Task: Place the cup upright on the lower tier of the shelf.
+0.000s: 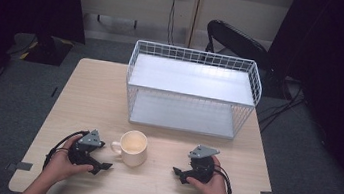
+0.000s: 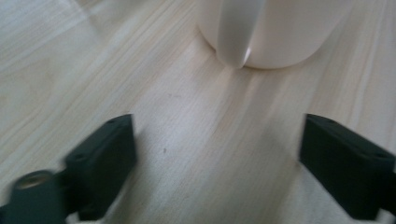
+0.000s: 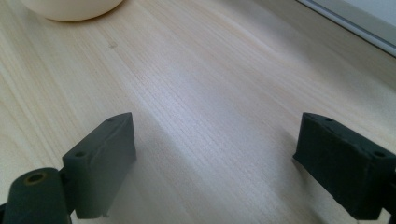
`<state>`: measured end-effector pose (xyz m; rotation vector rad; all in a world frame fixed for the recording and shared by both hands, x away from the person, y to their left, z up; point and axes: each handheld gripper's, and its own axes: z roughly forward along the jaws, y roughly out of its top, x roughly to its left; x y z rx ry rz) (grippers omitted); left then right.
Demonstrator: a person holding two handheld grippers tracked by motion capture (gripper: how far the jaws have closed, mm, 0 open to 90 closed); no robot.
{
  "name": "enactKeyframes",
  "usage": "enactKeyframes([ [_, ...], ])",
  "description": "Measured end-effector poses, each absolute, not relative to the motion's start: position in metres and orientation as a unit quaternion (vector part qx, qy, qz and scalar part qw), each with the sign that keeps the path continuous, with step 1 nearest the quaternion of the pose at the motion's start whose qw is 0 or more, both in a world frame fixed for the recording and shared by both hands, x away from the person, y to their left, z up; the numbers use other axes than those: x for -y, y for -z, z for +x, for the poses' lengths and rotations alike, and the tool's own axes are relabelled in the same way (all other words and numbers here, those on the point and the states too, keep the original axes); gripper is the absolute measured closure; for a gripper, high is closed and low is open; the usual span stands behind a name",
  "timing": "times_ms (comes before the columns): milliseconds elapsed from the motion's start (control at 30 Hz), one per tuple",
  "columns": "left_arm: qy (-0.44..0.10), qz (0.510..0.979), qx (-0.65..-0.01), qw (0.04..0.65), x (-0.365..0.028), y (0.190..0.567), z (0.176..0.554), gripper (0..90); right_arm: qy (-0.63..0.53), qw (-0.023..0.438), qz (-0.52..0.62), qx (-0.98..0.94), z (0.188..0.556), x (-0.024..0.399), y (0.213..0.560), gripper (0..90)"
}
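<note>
Cream mug (image 1: 133, 147) upright near table's (image 1: 94, 97) front edge, handle toward 9 o'clock, white wire basket (image 1: 192, 89) at 1 o'clock beyond it, left gripper (image 1: 100, 166) just beside handle at 8 o'clock, jaws apart and empty, right gripper (image 1: 179, 173) at 3 o'clock, jaws wide, empty.

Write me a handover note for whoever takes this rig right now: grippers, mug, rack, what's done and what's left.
Left gripper: open, nothing between the jaws, aimed at the mug's handle, short of it.
Right gripper: open, empty, resting on the table right of the mug.
Mug: upright on the table, near the front edge, handle toward the left gripper.
Wire rack: behind the mug, both shelves bare.
Done: approach only.
Left: probably grasp the handle and move the mug, perhaps to the rack.
</note>
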<state>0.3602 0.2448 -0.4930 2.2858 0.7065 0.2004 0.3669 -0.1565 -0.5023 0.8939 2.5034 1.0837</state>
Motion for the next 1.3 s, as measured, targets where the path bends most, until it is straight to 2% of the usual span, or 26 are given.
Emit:
enactKeyframes([
  [67, -0.074, 0.890, -0.278, 0.354, -0.244, 0.492, 0.360, 15.1, -0.374, 0.135, 0.309, -0.864, 0.367, 0.156, 0.502, 11.2],
  [167, -0.054, 0.888, -0.274, 0.364, -0.244, 0.489, 0.360, 17.4, -0.374, 0.136, 0.309, -0.864, 0.367, 0.156, 0.502, 11.1],
  [767, -0.053, 0.884, -0.273, 0.375, -0.244, 0.454, 0.362, 18.3, -0.374, 0.137, 0.312, -0.863, 0.366, 0.156, 0.502, 11.2],
  [1300, -0.055, 0.883, -0.275, 0.376, -0.227, 0.424, 0.374, 18.5, -0.374, 0.137, 0.313, -0.862, 0.366, 0.156, 0.502, 11.2],
])
